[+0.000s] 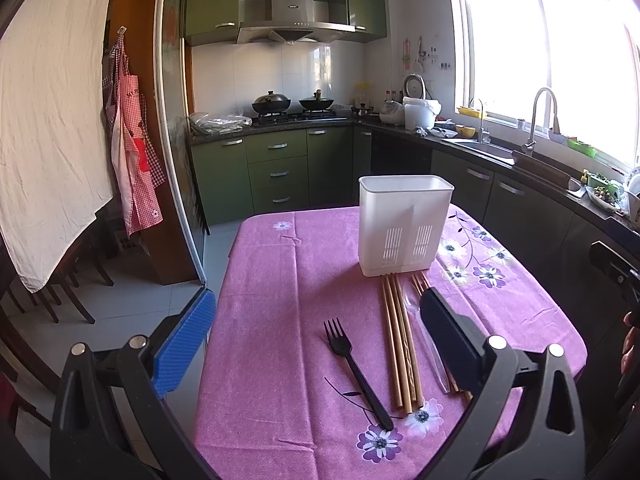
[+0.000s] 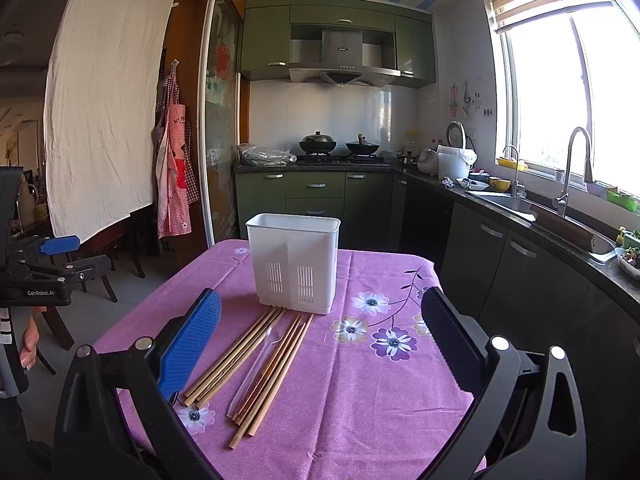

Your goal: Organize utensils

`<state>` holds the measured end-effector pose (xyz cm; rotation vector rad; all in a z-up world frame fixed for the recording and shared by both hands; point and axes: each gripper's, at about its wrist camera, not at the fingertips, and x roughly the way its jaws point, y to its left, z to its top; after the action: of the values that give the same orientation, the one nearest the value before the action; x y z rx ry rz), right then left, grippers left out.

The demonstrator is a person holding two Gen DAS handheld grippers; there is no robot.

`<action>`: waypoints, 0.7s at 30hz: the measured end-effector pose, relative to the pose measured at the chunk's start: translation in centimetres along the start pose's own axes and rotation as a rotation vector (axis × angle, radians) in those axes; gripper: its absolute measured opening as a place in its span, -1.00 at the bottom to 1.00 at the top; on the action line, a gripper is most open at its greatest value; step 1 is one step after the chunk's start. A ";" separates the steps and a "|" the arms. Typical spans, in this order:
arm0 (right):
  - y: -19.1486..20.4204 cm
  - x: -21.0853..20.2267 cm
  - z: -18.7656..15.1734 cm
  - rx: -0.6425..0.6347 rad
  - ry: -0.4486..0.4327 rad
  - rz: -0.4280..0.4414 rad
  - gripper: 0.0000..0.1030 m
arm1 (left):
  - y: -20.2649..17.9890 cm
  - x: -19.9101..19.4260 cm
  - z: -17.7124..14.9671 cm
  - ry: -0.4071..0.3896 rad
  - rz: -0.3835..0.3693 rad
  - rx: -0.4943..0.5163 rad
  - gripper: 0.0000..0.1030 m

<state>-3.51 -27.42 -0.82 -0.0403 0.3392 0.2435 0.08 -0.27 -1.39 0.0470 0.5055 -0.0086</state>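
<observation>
A white plastic utensil holder (image 1: 404, 226) (image 2: 295, 262) stands upright on the pink flowered tablecloth (image 1: 280, 280) (image 2: 360, 380). In front of it lie two bundles of wooden chopsticks (image 1: 398, 336) (image 2: 236, 356), with a clear plastic spoon (image 1: 428, 340) (image 2: 260, 364) between them. A black plastic fork (image 1: 356, 372) lies left of the chopsticks, seen only in the left wrist view. My left gripper (image 1: 316, 344) is open above the fork and chopsticks, holding nothing. My right gripper (image 2: 320, 344) is open above the chopsticks, holding nothing.
The table's left edge drops to a tiled floor (image 1: 132, 304). Dark chairs (image 2: 104, 264) stand at the left. Green cabinets (image 1: 276, 168), a stove with woks (image 2: 340, 146) and a counter with a sink (image 2: 512, 204) run behind and to the right.
</observation>
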 end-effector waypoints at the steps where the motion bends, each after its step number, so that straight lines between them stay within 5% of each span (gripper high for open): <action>1: 0.0 0.3 0.0 -0.002 0.002 0.000 0.92 | -0.1 0.0 -0.1 -0.001 0.001 0.001 0.88; 21: 0.1 0.3 0.1 -0.001 0.003 -0.002 0.92 | -0.1 0.4 0.2 0.005 -0.002 0.001 0.88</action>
<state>-3.25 -27.27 -0.86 -0.0420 0.3416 0.2420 0.49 -0.38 -1.44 0.0476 0.5104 -0.0108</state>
